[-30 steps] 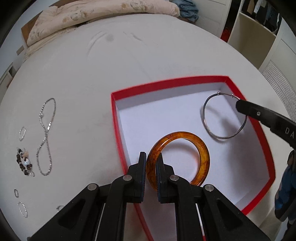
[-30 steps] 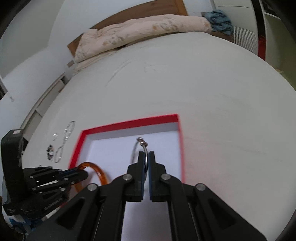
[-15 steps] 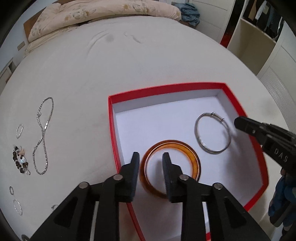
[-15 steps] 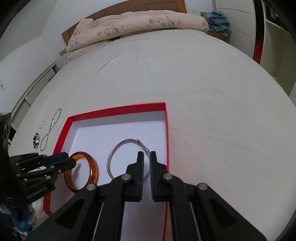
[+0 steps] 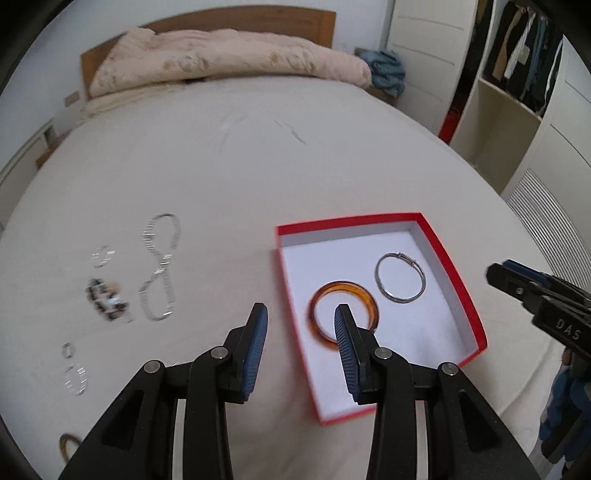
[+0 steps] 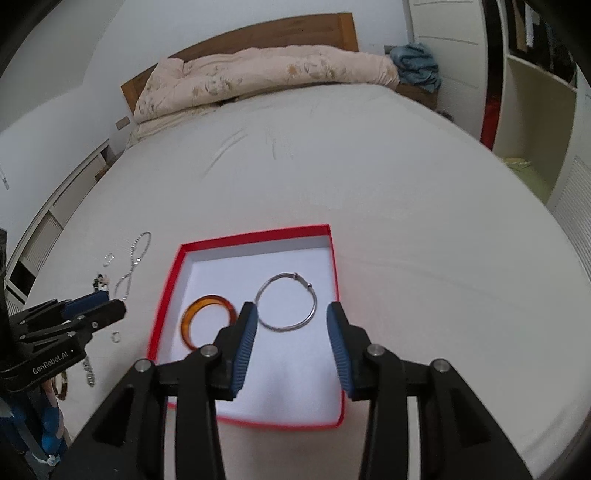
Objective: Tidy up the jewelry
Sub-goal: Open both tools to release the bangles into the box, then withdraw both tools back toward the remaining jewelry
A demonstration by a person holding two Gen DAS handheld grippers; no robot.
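Above the near edge of the red box (image 5: pixel 452 266), the left gripper (image 5: pixel 301 325) hangs with its jaws opening and nothing between its blue pads; the amber bangle (image 5: pixel 345 308) lies flat on the white floor of the box below, apart from them. Just right of it the thin silver bangle (image 5: pixel 400 277) also lies flat in the box, the two rings close but not touching. Over the same box the right gripper (image 6: pixel 291 321) is likewise opening, its pads clear of the silver bangle beneath and holding nothing. Left of the box, on the white bedsheet (image 5: pixel 258 166), lie a silver chain (image 5: pixel 160 267) looped in a figure eight, a dark beaded piece (image 5: pixel 107 299), and several small rings (image 5: pixel 75 378), all blurred. Far across the bed, a rolled beige quilt (image 5: pixel 221 62) rests against a wooden headboard (image 5: pixel 236 16).
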